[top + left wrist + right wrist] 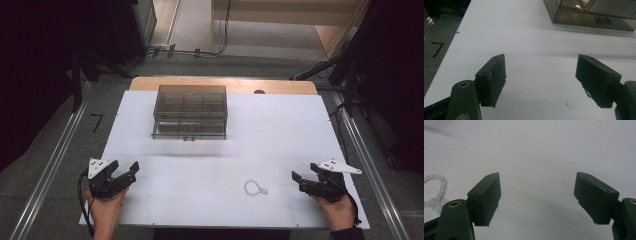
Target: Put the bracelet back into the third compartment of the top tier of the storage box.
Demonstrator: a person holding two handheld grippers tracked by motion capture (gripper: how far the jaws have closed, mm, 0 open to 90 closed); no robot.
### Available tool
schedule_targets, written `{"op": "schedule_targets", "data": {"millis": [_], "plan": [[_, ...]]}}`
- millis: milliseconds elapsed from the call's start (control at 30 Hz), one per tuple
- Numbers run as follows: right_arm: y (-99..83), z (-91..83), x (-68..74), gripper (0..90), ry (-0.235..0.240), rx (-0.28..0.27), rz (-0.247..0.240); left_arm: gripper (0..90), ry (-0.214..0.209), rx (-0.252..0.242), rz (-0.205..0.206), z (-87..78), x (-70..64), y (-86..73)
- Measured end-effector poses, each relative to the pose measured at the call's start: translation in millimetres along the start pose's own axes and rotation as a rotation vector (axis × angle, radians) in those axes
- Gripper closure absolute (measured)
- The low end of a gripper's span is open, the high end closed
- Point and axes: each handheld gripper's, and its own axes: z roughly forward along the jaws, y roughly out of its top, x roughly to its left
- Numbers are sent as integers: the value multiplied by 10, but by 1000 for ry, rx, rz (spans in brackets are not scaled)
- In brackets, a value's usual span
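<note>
- Your left gripper (122, 171) sits at the near left corner of the white surface (280, 135), jaws spread apart, nothing between them.
- Your right gripper (306, 175) sits at the near right corner, jaws likewise apart and empty.
- The bead bracelet (255, 188) lies near the near edge, left of the right gripper.
- The smoky clear compartment box (190, 111) stands toward the far edge, lid closed.

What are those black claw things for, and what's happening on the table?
A person holds a claw-like tool in each hand. The left gripper and the right gripper both sit open near the front of the white table, holding nothing. A small white bead bracelet lies between them, closer to the right one. A clear smoky box with drawers stands farther back. Nothing has been picked up.
</note>
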Motion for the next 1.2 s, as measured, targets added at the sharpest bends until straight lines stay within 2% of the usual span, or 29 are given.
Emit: {"op": "schedule_targets", "data": {"millis": [767,1200], "plan": [[-11,29,136,201,49,23,-13,248,8,6,-1,11,5,-1],[-29,54,290,207,90,44,-49,247,7,7,-1,10,4,-3]]}}
